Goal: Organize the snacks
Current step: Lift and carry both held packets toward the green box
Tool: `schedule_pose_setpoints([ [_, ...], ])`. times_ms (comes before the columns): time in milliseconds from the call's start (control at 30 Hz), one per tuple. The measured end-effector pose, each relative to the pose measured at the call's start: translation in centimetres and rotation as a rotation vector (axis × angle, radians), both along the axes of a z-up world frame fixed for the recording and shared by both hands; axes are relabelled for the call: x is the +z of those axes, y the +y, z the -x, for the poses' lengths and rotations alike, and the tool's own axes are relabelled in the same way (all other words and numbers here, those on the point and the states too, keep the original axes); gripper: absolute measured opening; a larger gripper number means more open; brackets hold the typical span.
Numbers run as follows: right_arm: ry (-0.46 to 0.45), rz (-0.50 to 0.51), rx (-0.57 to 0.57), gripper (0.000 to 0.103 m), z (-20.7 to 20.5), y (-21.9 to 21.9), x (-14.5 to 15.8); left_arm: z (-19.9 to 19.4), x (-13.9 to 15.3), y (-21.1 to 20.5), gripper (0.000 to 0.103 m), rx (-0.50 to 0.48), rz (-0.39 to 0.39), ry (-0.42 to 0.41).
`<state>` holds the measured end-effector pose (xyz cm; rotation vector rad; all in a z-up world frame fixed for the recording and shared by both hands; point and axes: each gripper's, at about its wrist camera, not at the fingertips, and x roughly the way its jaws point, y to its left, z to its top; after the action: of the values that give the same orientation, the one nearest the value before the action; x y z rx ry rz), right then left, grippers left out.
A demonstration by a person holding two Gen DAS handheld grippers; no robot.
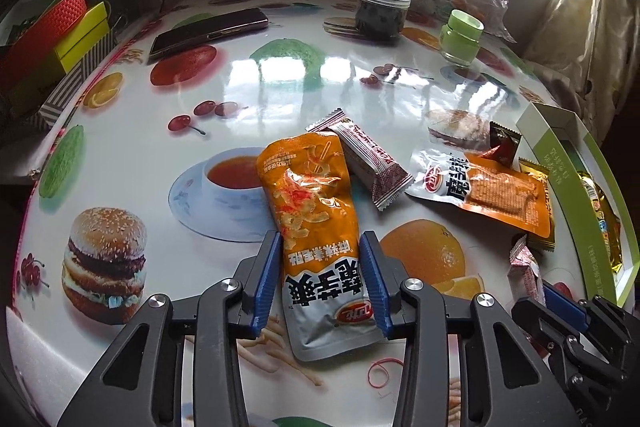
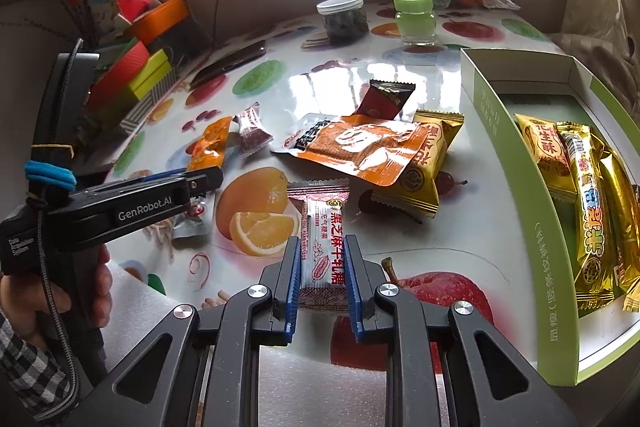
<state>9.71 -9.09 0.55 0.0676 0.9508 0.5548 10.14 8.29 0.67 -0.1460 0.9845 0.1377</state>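
With the left gripper [image 1: 320, 279] clamped across an orange pouch [image 1: 316, 219] on the bench [image 1: 320, 75], its far end pinned under a red-and-white bar [image 1: 368, 163], a lift risked dragging that bar or letting the slick film slip. The right gripper [image 2: 322, 283] had its jaws clamped on a nougat candy [image 2: 322, 247]. To their right the green box [image 2: 520, 211] held gold packets; ahead, another orange pouch [image 2: 368, 147] and a gold packet [image 2: 424, 171] lay heaped, liable to be knocked.
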Motion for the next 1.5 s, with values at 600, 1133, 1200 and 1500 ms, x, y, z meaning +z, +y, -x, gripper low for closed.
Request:
schedule_pose_setpoints([
  [600,-0.087,0.006,-0.064,0.019,0.5,-1.7,3.3,1.0,4.7,-2.7,0.041,-0.106,0.048,-0.113],
  [1133,-0.147,0.014,-0.206,0.019,0.4,-6.9,6.0,0.0,7.6,-8.1,0.041,-0.254,0.091,-0.174],
  [1200,-0.148,0.019,-0.224,0.019,0.4,-7.6,6.1,-0.3,7.8,-9.0,0.041,-0.271,0.1,-0.178],
  [1500,-0.145,0.038,-0.297,0.019,-0.1,-10.4,6.0,-1.9,8.4,-12.8,0.041,-0.36,0.14,-0.182],
])
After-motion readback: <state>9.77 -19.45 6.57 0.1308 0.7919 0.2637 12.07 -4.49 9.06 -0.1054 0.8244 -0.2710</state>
